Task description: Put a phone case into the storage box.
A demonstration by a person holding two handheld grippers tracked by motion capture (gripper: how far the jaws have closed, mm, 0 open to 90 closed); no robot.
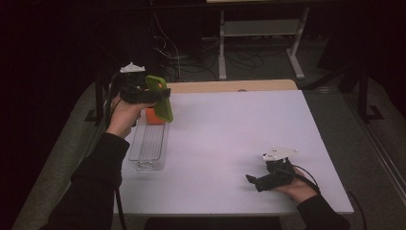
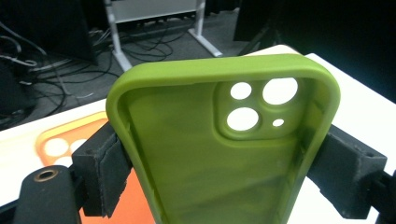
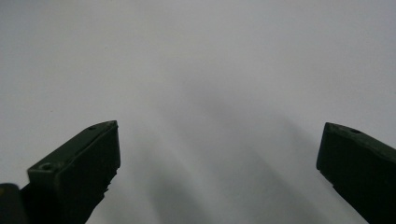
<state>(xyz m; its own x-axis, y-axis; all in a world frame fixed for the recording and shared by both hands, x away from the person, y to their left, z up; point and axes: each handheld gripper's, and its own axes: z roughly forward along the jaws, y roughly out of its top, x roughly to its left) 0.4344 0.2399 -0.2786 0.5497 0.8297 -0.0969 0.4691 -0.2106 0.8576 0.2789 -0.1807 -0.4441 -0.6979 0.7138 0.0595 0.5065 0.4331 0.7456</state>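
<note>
Left tool (image 1: 160,96): clamped across green phone case (image 1: 160,97), held raised above counter's (image 1: 239,124) far left corner. Below it: clear tray (image 1: 149,146) along left edge, orange case (image 1: 153,116) inside. Right tool (image 1: 253,181): jaws wide, empty, near front right corner.

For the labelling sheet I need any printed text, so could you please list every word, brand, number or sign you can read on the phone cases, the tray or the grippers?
None can be read.
Green phone case, held in the left hand-held gripper: plain inside, no lettering.
Orange phone case: no marking visible.
Clear tray: no label visible.
Right hand-held gripper: no readable marking.
</note>
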